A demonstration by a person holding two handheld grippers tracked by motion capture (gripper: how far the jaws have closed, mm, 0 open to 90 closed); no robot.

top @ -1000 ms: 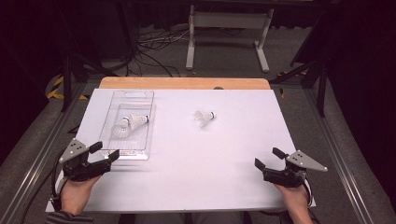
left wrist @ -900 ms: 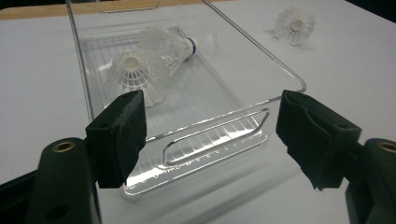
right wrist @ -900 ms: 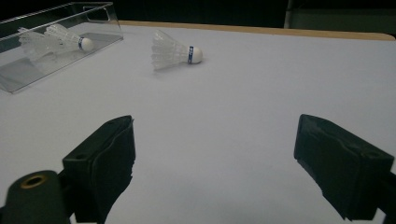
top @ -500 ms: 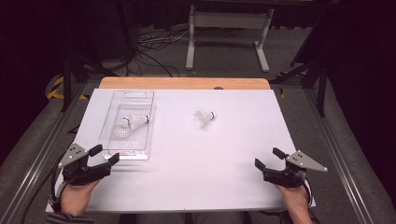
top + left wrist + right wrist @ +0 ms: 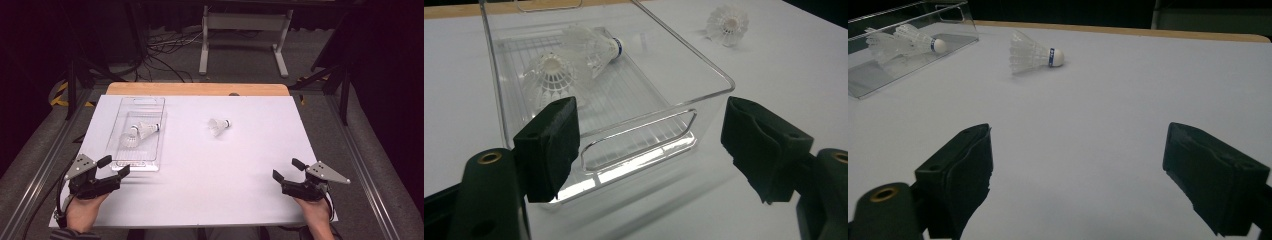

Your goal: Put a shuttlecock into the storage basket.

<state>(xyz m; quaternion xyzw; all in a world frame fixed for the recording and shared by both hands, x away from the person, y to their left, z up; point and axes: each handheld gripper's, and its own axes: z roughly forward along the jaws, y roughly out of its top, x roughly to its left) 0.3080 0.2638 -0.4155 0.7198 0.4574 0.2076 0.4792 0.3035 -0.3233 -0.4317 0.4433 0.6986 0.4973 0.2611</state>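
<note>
The left gripper (image 5: 649, 145) has its jaws spread wide, empty — a clear bin (image 5: 704, 65) just ahead holds two shuttlecocks (image 5: 589, 45). The right gripper (image 5: 1078, 175) gapes too; a third shuttlecock (image 5: 1035, 55) lies well beyond its fingers.

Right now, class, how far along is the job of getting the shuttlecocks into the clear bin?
Done: two shuttlecocks lie inside the clear bin. In hand: nothing; the left gripper sits open at the bin's near end, and the right gripper is open near the table's front edge. Left: the third shuttlecock lies on the table, outside the bin, and needs picking up and placing inside.
</note>
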